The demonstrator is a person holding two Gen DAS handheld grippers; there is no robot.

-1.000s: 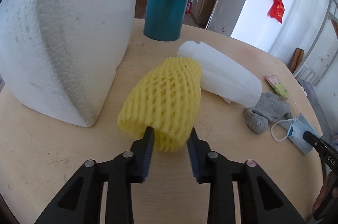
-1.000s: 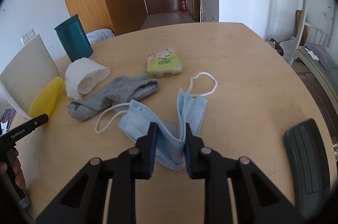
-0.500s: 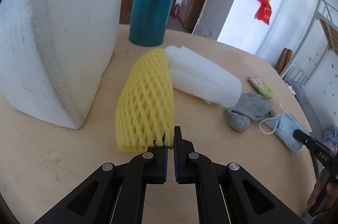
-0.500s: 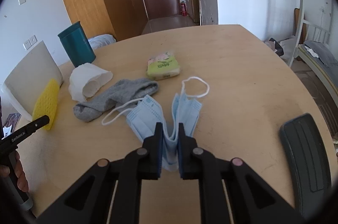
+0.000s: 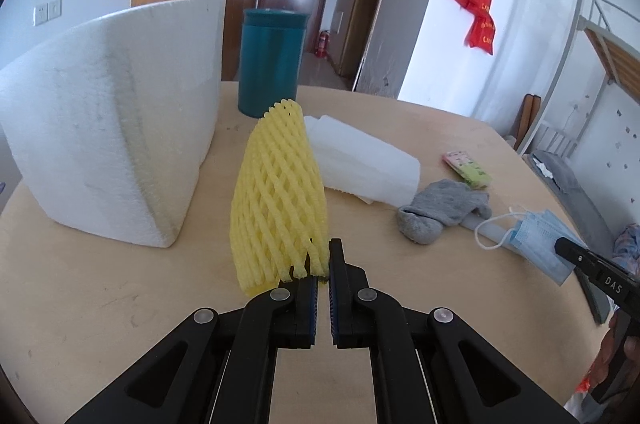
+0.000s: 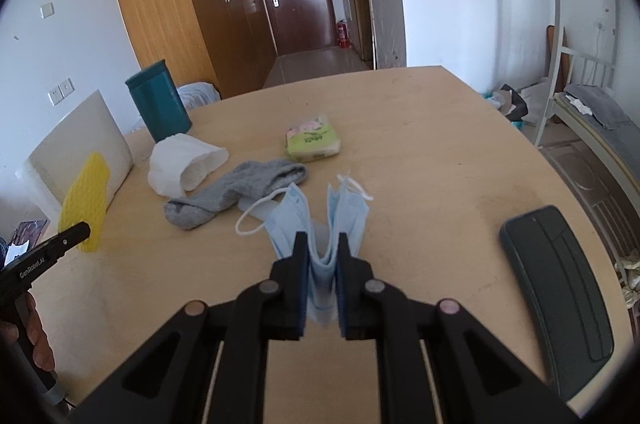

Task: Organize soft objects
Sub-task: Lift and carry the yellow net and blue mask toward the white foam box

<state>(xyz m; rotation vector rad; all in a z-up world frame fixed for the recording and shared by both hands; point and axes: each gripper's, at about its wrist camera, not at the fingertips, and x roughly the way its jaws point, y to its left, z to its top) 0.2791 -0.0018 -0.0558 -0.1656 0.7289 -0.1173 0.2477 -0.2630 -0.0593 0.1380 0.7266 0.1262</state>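
My left gripper is shut on the near edge of a yellow foam net sleeve and holds it tilted up off the round wooden table. The sleeve also shows in the right wrist view. My right gripper is shut on a folded blue face mask, lifted a little, its ear loops hanging. The mask shows in the left wrist view. A grey sock and a white foam sleeve lie between the grippers.
A big white foam block stands at the left, a teal canister behind it. A green tissue pack lies mid-table. A dark flat case lies near the right edge.
Both grippers closed: the left one on the yellow net sleeve, the right one on the mask. Both have since lifted their objects, and the sleeve now stands tilted up.
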